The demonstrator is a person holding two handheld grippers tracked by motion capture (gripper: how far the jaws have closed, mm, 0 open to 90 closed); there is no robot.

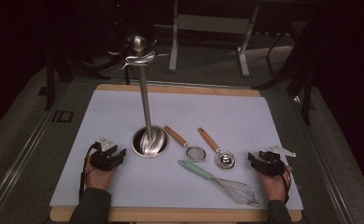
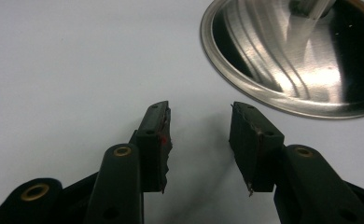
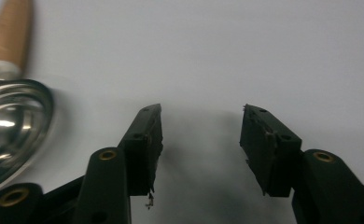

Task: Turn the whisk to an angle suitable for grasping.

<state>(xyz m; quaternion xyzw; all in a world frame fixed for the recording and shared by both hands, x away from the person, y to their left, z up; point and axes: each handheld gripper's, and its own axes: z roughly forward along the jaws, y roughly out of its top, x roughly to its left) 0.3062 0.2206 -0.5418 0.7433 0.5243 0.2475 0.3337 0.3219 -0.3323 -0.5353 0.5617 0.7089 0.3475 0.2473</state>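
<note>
On the pale mat (image 1: pixel 124 112) that covers the wooden-edged table, the utensil stand (image 1: pixel 145 100) rises at about 11 o'clock from the table's middle: a round steel base dish (image 2: pixel 292 60) with a slim upright post and hooked arms at the top. The left gripper (image 1: pixel 116 155) rests on the mat just beside that base, at its 9 o'clock, jaws apart with nothing between them; in the left gripper view the dish rim lies at 1 o'clock of the jaws. The right gripper (image 1: pixel 254 158) sits at the mat's 4 o'clock, jaws likewise spread and empty, just beside the round steel spoon with a wooden handle (image 1: pixel 217 149), whose bowl (image 3: pixel 7 130) shows at 9 o'clock in the right gripper view. Between stand and spoon lies a small mesh strainer (image 1: pixel 189 147), also wooden-handled, and at 6 o'clock of both a balloon whisk with a mint green handle (image 1: pixel 220 183). These three look light and stiff; the polished steel would probably slip, so the wooden or green handles, taken near their middle, seem the better hold. The whisk's wires would likely flex if pinched. The stand seems top-heavy, so steadying its base may help.
</note>
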